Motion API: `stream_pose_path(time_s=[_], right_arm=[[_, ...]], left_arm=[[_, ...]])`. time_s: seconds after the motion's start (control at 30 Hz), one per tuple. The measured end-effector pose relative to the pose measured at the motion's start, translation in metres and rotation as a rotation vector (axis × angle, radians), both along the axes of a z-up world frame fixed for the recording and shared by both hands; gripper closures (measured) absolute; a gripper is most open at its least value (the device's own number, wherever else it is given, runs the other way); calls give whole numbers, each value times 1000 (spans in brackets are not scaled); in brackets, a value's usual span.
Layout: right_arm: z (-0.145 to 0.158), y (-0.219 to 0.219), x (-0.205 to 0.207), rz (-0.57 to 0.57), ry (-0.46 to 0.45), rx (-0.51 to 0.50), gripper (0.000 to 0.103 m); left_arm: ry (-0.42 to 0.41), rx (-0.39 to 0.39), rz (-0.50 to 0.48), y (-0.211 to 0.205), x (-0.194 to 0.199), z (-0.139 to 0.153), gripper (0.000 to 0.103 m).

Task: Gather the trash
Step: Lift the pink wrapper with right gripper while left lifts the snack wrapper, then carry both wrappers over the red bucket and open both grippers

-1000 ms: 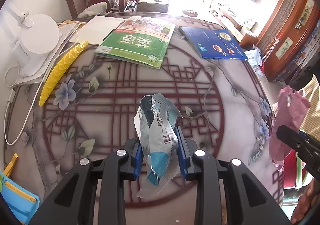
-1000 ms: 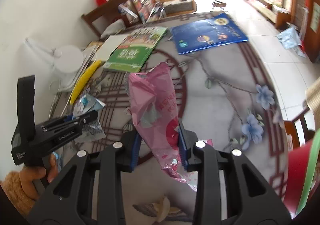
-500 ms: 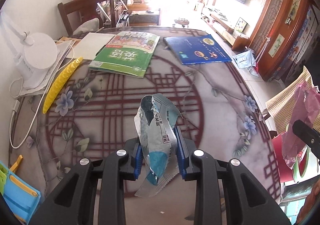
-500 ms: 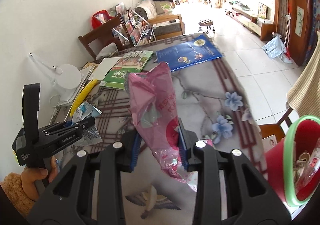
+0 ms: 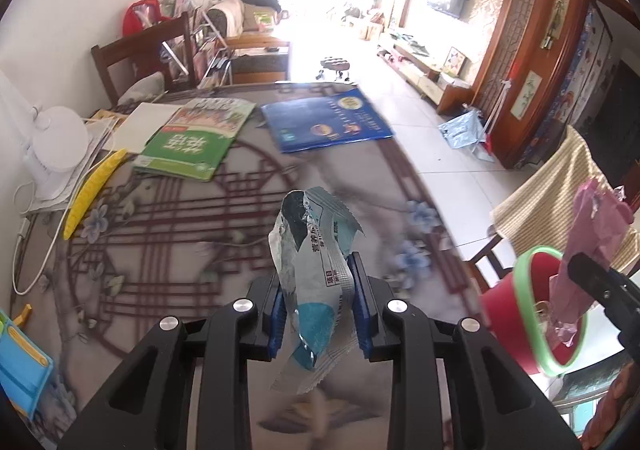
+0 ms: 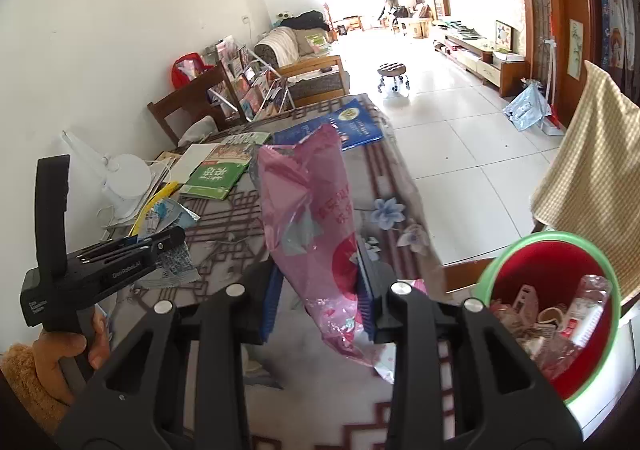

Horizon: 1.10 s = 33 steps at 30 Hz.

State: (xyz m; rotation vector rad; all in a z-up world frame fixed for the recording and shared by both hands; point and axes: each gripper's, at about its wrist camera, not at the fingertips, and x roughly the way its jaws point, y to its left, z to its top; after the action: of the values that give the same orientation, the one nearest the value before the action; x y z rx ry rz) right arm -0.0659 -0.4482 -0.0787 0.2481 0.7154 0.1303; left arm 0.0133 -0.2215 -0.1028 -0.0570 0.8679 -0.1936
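My left gripper (image 5: pixel 316 304) is shut on a crumpled silver and blue snack wrapper (image 5: pixel 314 262) and holds it above the patterned table (image 5: pixel 160 234). My right gripper (image 6: pixel 320 290) is shut on a pink plastic wrapper (image 6: pixel 316 226), held near the table's right edge. The pink wrapper also shows in the left wrist view (image 5: pixel 588 250), just above a red bin with a green rim (image 5: pixel 524 306). In the right wrist view the red bin (image 6: pixel 556 310) stands beside the table at lower right, with several pieces of trash inside. The left gripper and its silver wrapper (image 6: pixel 168 246) show at the left there.
On the table lie a green book (image 5: pixel 192 142), a blue book (image 5: pixel 324 122), white paper, a yellow strip (image 5: pixel 94 186) and a white lamp (image 5: pixel 56 142). A blue box (image 5: pixel 20 362) sits at the near left corner. A chair with a checked cloth (image 6: pixel 588 170) stands behind the bin.
Both grippers have lifted and swung right with their wrappers. The red bin has come into both views, and the pink wrapper now hangs just above it.
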Motion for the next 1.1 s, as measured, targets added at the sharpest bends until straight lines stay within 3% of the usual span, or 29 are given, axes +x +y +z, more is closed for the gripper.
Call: stream_pose_path(time_s=[0.33, 0.7, 0.97, 1.1], right_arm=[[-1, -56, -21, -62, -4, -20, 71], [-3, -100, -34, -137, -4, -37, 70], [-18, -133, -36, -222, 55, -63, 70], [-23, -148, -38, -262, 73, -70, 70]], left_arm=[[-33, 29, -38, -59, -34, 15, 77], [-38, 64, -132, -116, -35, 18, 77], [-22, 31, -241, -172, -26, 9, 77], [27, 20, -307, -203, -25, -5, 77]])
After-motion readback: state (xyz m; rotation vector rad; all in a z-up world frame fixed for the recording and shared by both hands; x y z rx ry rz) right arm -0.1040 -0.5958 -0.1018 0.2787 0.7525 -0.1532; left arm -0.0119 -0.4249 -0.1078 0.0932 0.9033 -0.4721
